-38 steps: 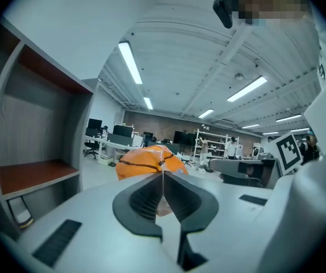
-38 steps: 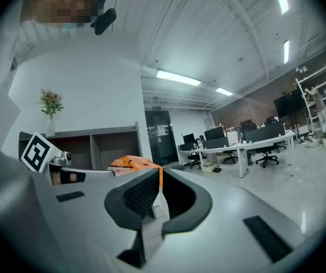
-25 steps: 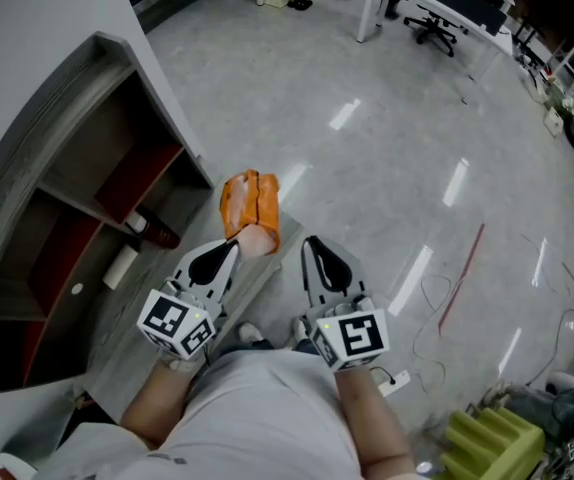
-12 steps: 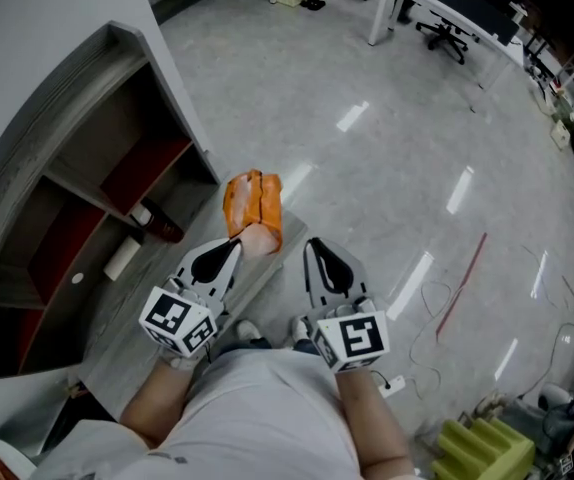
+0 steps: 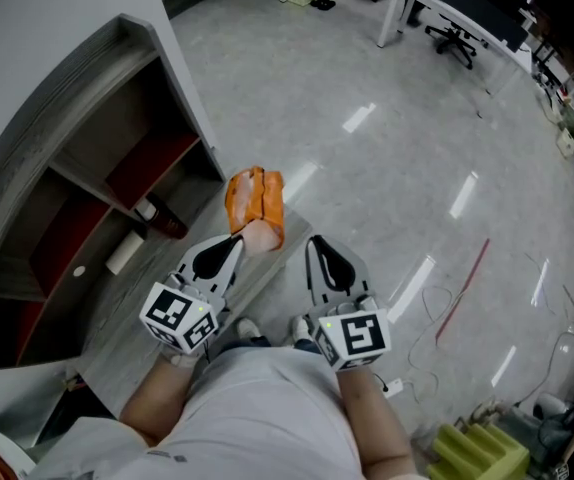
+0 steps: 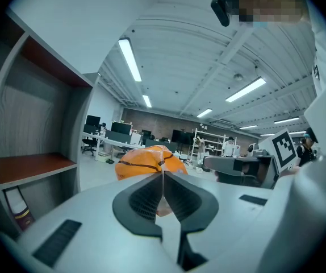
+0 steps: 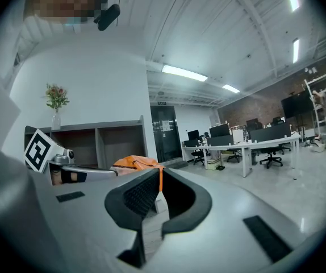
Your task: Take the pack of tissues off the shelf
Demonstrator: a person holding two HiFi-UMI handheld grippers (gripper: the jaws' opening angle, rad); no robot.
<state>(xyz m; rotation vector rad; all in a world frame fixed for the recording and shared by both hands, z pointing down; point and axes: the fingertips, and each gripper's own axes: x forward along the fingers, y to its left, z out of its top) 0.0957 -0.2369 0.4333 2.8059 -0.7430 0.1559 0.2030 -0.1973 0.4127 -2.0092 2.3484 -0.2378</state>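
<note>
Left claw (image 5: 235, 242) is clamped on the pack (image 5: 255, 206), jaws pinching its pale near end. Right claw (image 5: 316, 244) sits just beside it, jaws together on nothing.

No table in play here (desks are far off at the top edge), so I'm referencing the shelf (image 5: 77, 168). The pack is in the air, out past the shelf's front edge and over the floor, well apart from the compartments. It looks already off, so what's left is carrying it clear.

How to do that well:
- Keep the squeeze steady. The grip is on one end only and most of the pack sticks out past the tips, so it may droop or swing.
- Move slowly, away from the shelf front, with no twisting.
- Keep the right claw close in case the pack needs support from below.

Pack: orange wrap with thin dark lines across it, rounded and puffy in the left gripper view (image 6: 150, 162). It looks soft, so it will squash under load rather than slip. The right gripper view shows only its top (image 7: 134, 162) above the jaws.
</note>
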